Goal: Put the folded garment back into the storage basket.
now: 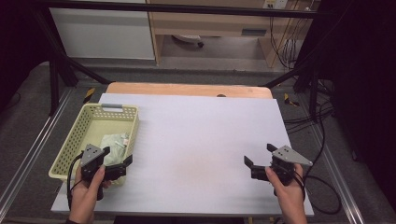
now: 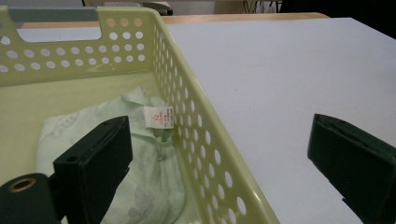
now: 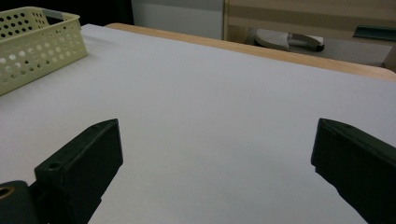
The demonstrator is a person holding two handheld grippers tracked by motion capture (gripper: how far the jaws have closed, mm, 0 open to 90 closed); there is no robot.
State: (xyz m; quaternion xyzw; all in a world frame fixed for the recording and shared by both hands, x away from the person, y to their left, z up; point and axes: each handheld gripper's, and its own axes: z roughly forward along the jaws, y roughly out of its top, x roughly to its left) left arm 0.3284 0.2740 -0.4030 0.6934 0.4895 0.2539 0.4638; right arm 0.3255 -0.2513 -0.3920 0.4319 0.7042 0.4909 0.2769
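Observation:
A pale yellow-green perforated basket point(image 1: 73, 136) stands at the table's left side. Inside it lies a folded light green garment point(image 1: 114, 143) with a small white label point(image 2: 158, 116). My left gripper point(image 1: 117, 156) is open at the basket's near right corner. In the left gripper view its jaws straddle the basket's right wall point(image 2: 194, 116), one jaw over the garment point(image 2: 144, 172), the other over the table. My right gripper point(image 1: 259, 155) is open and holds nothing above the white table surface point(image 3: 210, 93) at the near right.
The table is covered by a white sheet point(image 1: 201, 130), with a wooden edge point(image 1: 187, 88) along the far side. Black cables point(image 1: 322, 186) trail off the right edge. Dark frame legs and a cabinet point(image 1: 102, 32) stand beyond the table.

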